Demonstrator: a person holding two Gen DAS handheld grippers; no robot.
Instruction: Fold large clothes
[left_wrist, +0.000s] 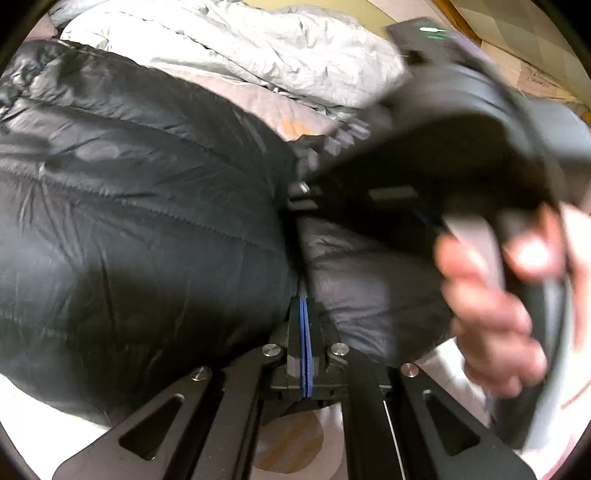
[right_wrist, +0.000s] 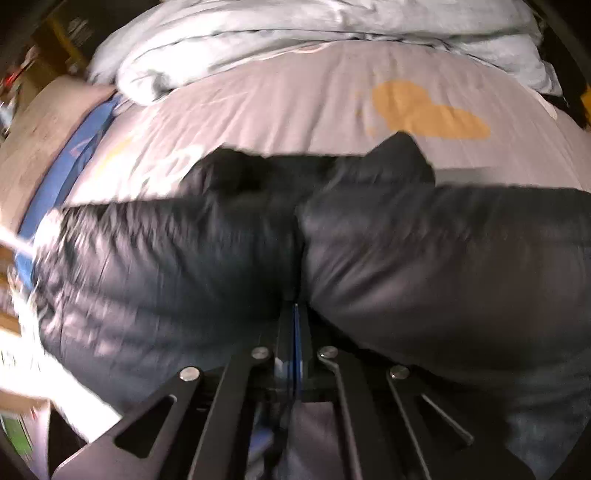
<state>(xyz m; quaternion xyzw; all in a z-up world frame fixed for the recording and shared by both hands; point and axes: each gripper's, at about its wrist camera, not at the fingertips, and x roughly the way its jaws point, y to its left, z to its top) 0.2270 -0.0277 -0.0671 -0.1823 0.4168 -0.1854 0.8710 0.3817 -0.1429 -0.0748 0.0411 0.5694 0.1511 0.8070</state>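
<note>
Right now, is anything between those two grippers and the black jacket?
No. Both are already shut on the jacket: the left gripper and the right gripper each pinch its puffy fabric, with nothing visible between.

Both wrist cameras look steeply down their own fingers, very close above the black jacket (left_wrist: 140, 221) on the bed (right_wrist: 280, 103). They share the jacket, bed and grey duvet (left_wrist: 240, 40) at 12 o'clock. The left view also catches the right gripper (left_wrist: 461, 140) at 2 o'clock.
</note>
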